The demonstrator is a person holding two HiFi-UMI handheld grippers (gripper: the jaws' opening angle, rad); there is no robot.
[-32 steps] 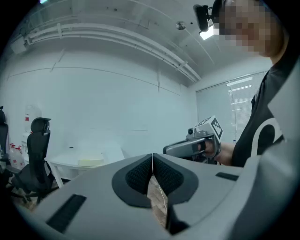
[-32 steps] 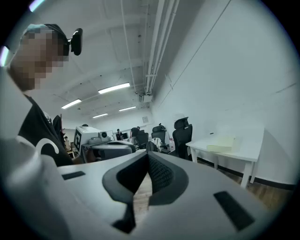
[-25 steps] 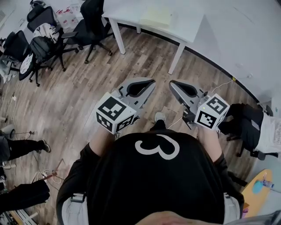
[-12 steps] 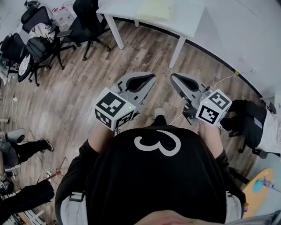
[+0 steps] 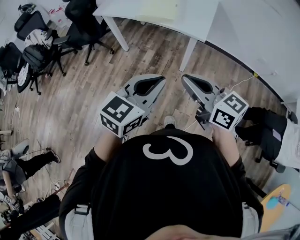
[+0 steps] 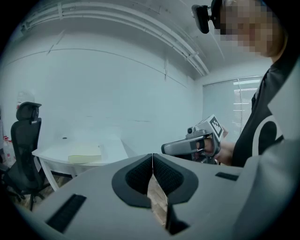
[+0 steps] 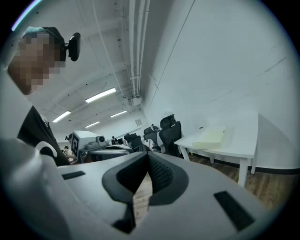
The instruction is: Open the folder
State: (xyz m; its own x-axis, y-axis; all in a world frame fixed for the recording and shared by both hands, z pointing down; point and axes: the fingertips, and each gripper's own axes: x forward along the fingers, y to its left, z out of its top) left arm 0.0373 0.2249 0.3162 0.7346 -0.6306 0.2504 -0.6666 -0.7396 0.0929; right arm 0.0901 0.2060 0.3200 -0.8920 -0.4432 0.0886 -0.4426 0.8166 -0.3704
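With left hand-held gripper (image 5: 161, 79) and right hand-held gripper (image 5: 185, 78) both closed and empty, well short of the tabletop (image 5: 199, 21), we should part one's jaws before nearing the folder (image 5: 161, 9).

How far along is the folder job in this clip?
Done: nothing yet. The pale yellow folder lies flat, apparently closed, on the white table, well apart from both grippers. In hand: nothing; the left gripper and right gripper are shut and empty, held above the wood floor, pointing toward the table. Left: reaching the table, gripping the folder and opening it.
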